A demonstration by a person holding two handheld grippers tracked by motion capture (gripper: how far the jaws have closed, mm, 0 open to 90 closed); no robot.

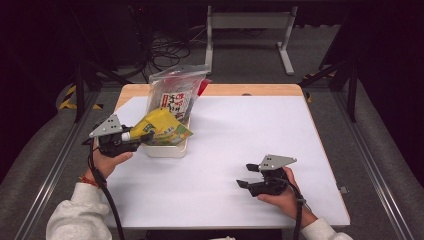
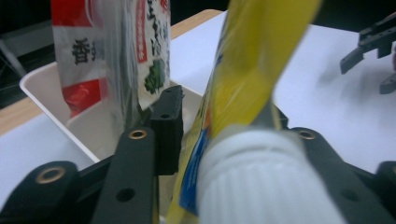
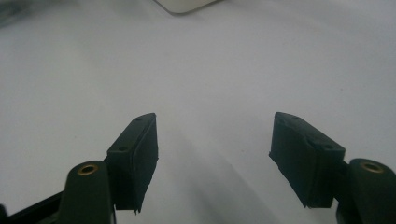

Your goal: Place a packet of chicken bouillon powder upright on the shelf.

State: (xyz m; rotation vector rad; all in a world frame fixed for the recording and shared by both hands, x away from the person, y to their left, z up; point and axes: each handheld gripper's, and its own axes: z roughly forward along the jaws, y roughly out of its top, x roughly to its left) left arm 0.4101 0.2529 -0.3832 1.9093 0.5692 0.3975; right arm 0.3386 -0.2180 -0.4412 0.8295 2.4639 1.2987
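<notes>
Lab or recording studio: dark walls, grey carpet, metal rails [image 1: 60, 155] flanking a white-topped desk [image 1: 240, 150], tangled cables [image 1: 167, 50] beyond its far edge.

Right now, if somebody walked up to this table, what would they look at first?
Probably the bright yellow pouch with a white ribbed cap, tilted over the white plastic bin at the table's left, between the jaws of the left gripper. Behind it, a tall clear packet with red and white print stands upright in the same bin. The right gripper rests open over the bare white tabletop, holding nothing.
</notes>
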